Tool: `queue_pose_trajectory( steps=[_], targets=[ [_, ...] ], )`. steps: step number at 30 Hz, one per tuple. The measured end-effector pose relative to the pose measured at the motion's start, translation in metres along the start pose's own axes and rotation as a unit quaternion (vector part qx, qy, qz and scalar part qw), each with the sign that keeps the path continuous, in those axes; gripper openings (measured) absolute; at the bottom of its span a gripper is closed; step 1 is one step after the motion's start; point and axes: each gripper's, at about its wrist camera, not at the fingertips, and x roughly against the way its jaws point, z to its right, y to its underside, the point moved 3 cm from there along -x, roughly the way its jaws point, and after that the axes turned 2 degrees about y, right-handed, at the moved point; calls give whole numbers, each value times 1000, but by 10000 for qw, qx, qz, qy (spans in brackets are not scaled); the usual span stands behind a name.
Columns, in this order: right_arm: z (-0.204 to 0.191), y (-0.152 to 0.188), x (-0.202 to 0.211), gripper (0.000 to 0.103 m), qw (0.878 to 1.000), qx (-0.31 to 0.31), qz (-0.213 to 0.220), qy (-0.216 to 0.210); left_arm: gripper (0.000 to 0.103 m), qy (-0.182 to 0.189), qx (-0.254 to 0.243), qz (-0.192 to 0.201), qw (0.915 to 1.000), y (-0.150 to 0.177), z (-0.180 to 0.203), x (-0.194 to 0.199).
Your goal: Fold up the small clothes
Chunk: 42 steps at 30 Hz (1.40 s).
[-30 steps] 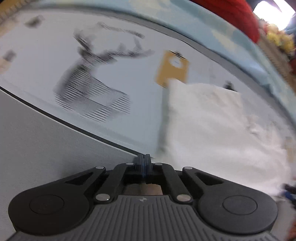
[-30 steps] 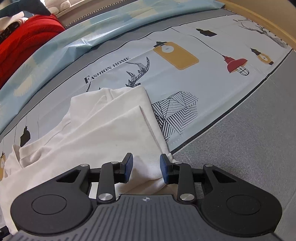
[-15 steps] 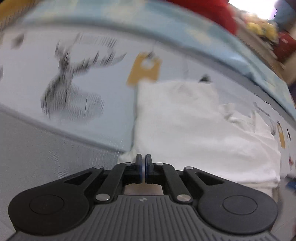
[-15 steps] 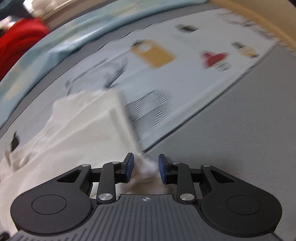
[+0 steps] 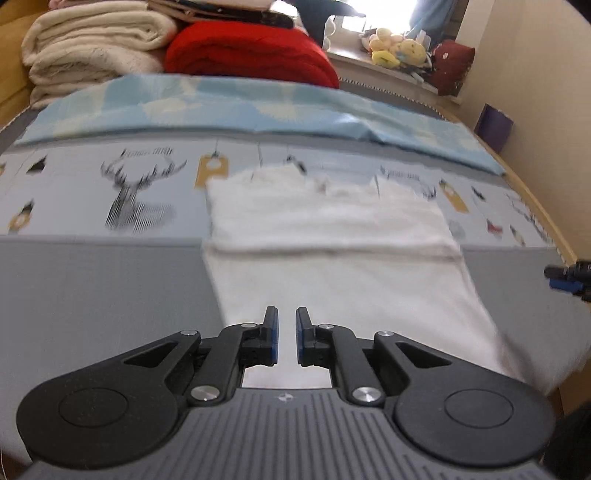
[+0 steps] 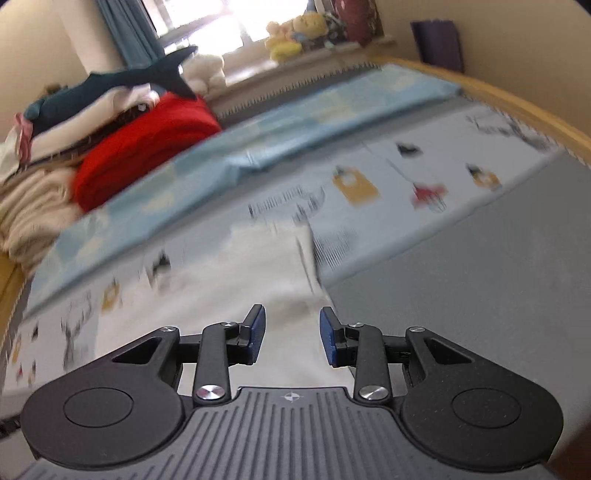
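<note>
**Q.** Left wrist view — where does the garment lie from the tool?

**A.** The white garment (image 5: pixel 332 258) fills the centre of the frame, straight ahead of the left tool (image 5: pixel 286 334), whose jaws stand slightly apart and released, with cloth visible in the gap but not pinched. A fold edge runs left to right across mid-frame, so the long axis seems to run away from the tool. The right tool (image 5: pixel 567 278) shows at the right edge, beside the cloth.

**Q.** Right wrist view?

**A.** The right tool (image 6: pixel 291 338) is released, jaws wider, over the garment's (image 6: pixel 258 280) right edge — the frame is blurred. Both tools look about equally near; the next fold likely starts from this near hem.

**Q.** Surface and room?

**A.** A bed (image 5: pixel 92 280) with grey and printed covers; red blanket (image 5: pixel 251 51) upper centre, plush toys (image 6: pixel 295 27) by the window.
</note>
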Motion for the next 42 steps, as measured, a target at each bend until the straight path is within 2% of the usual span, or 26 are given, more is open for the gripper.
queue_pose_trajectory(
  steps=[2,4,5,8,11,13,15,17,24,33,42],
  targets=[
    [20,30,0,34,9996,-1,-234,150,10,-29,288,-167,9994,38,-9,-2],
    [36,55,-7,34,9980,8,-507,387,9,-238,621,-681,9955,67,-20,-14],
    [43,65,-11,34,9963,-23,-682,526,10,-309,751,-819,9933,77,-23,-17],
    [47,80,-17,35,9946,63,-906,505,12,-444,539,-956,9930,90,-24,-23],
    [50,93,-24,40,9904,371,-1122,721,14,-632,496,-1218,9893,106,-31,-30],
    [56,103,-28,41,9871,405,-1300,839,15,-633,551,-1264,9884,111,-34,-32],
    [58,111,-33,42,9841,420,-1464,911,23,-658,629,-1331,9869,116,-37,-35],
    [59,116,-38,43,9819,466,-1556,979,26,-707,667,-1426,9850,121,-36,-38],
    [51,129,-45,46,9753,881,-1664,1158,26,-890,704,-1526,9818,132,-36,-47],
    [46,131,-45,47,9747,860,-1636,1259,26,-914,613,-1478,9829,130,-35,-50],
    [47,132,-45,47,9751,863,-1681,1165,25,-929,540,-1464,9834,130,-32,-51]
  ],
)
